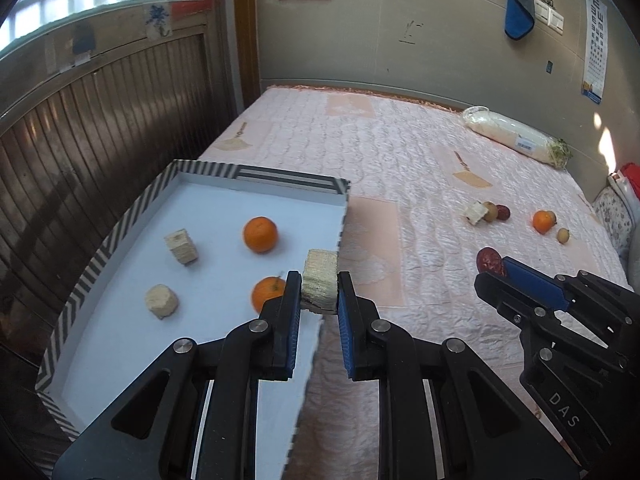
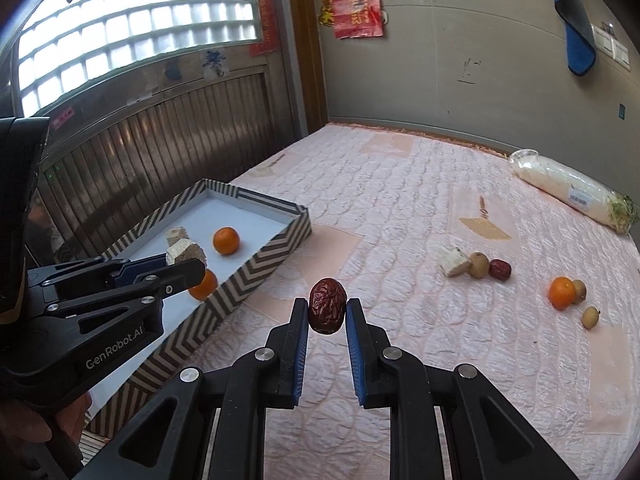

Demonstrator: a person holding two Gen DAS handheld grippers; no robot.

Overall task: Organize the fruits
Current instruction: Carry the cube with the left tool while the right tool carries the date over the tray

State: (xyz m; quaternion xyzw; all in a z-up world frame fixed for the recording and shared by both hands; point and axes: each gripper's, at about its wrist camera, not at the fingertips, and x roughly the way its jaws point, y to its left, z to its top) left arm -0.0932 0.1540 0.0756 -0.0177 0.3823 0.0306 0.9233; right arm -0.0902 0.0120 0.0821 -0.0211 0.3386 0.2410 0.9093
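Observation:
My left gripper is shut on a pale sugarcane chunk and holds it above the right rim of the striped tray. The tray holds two oranges and two more sugarcane chunks. My right gripper is shut on a wrinkled red date, held above the pink bedspread right of the tray. It also shows in the left wrist view. On the bed farther right lie a sugarcane chunk, a longan, a date, an orange and two more longans.
A wrapped white vegetable bundle lies at the bed's far right by the wall. A wooden panelled wall runs along the left, close behind the tray. A floral pillow sits at the right edge.

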